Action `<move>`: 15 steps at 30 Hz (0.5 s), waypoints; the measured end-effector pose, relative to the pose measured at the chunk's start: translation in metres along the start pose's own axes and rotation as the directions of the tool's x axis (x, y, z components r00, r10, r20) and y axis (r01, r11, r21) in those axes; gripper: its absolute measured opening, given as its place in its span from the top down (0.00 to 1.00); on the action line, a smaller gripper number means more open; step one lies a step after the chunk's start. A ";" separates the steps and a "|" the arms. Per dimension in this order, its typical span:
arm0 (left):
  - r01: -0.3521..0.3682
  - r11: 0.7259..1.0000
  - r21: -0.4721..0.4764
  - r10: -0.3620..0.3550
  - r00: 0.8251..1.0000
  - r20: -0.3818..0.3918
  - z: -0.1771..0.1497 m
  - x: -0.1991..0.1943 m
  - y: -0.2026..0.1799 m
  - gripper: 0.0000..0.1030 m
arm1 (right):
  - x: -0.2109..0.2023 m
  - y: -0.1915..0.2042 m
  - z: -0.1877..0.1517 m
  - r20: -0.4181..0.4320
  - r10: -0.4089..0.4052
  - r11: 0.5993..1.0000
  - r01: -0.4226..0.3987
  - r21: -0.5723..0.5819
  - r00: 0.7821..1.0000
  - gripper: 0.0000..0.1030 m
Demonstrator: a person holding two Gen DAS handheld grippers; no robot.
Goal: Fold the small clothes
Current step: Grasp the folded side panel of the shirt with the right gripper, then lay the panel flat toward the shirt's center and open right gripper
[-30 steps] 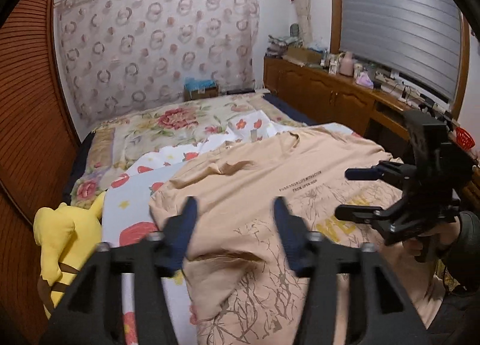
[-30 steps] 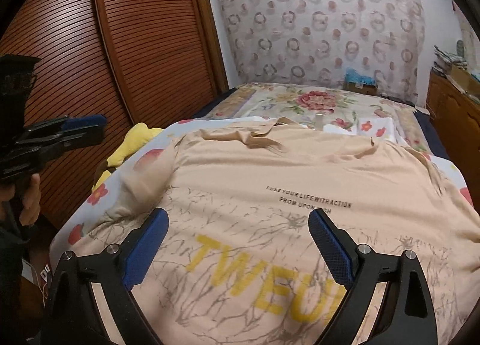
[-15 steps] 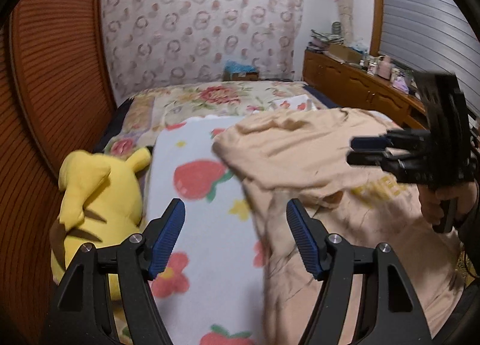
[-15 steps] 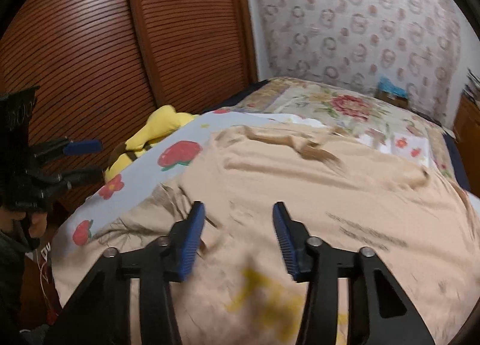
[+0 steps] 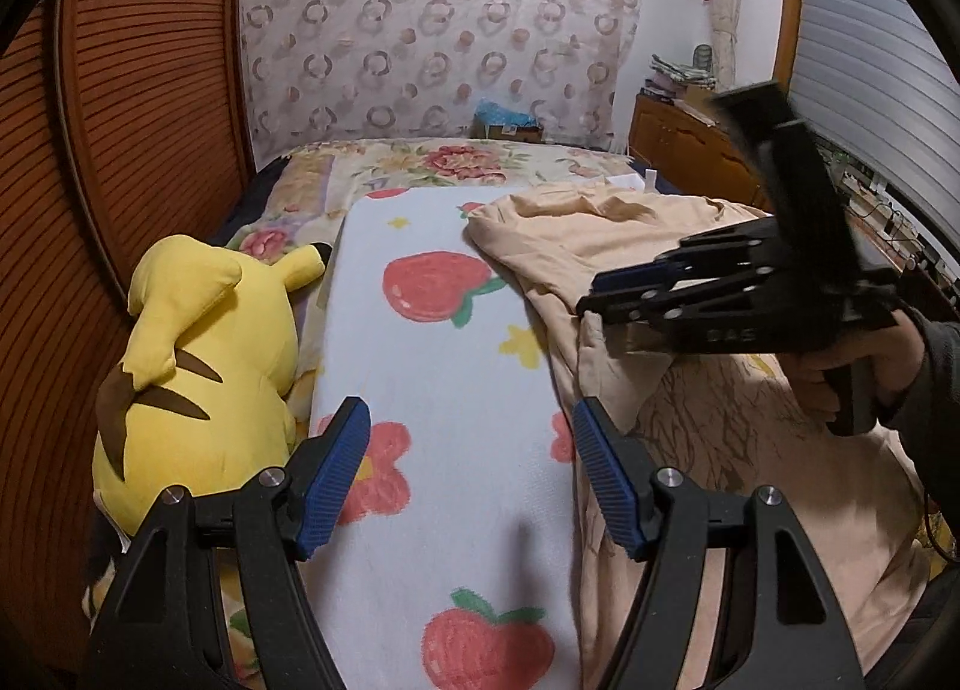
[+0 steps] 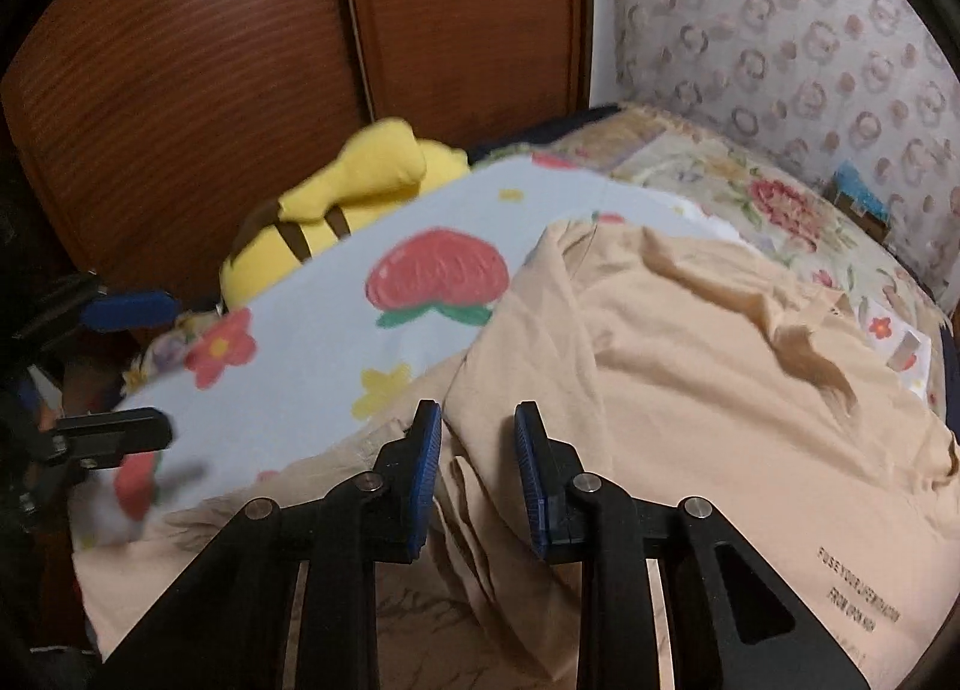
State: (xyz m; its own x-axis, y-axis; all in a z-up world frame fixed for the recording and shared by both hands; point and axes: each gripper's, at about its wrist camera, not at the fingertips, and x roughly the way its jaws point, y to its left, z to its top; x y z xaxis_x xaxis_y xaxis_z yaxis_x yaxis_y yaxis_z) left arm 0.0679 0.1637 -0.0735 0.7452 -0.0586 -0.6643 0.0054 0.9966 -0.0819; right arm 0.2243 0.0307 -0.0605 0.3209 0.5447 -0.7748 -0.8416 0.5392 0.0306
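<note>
A beige printed T-shirt lies on the bed, its left side folded over onto itself; it also shows in the right wrist view. My left gripper is open and empty, above the strawberry-print blanket just left of the shirt's edge. My right gripper has its jaws narrowed to a small gap over the folded shirt edge; whether cloth is pinched between them is unclear. The right gripper also shows in the left wrist view, held above the shirt.
A yellow plush toy lies at the bed's left edge by the wooden slatted doors. A floral quilt covers the far bed. A wooden sideboard with clutter runs along the right wall.
The shirt's left side has been folded over to the right, baring the blanket. My left gripper opened and moved left off the shirt. My right gripper's jaws have narrowed and moved left.
</note>
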 end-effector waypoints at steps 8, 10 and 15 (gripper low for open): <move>0.011 1.000 0.015 -0.011 1.000 0.003 0.001 0.001 -0.007 0.31 | 0.007 -0.003 0.016 -0.043 -0.032 0.999 0.031 -0.023 0.999 0.95; 0.019 1.000 0.013 -0.020 1.000 0.006 0.002 0.001 -0.010 0.31 | -0.004 -0.012 0.015 -0.008 -0.022 1.000 0.022 0.021 1.000 0.96; 0.029 0.999 0.019 -0.029 1.000 0.003 0.002 0.005 -0.017 0.31 | -0.026 -0.041 0.008 0.037 -0.108 0.989 0.103 0.106 0.993 0.96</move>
State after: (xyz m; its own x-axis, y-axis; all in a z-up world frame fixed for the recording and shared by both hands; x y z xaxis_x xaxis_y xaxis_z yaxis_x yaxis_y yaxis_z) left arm 0.0724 0.1469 -0.0736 0.7468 -0.0875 -0.6593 0.0396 0.9954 -0.0873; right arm 0.2541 -0.0006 -0.0360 0.4256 0.5068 -0.7497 -0.7533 0.6575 0.0168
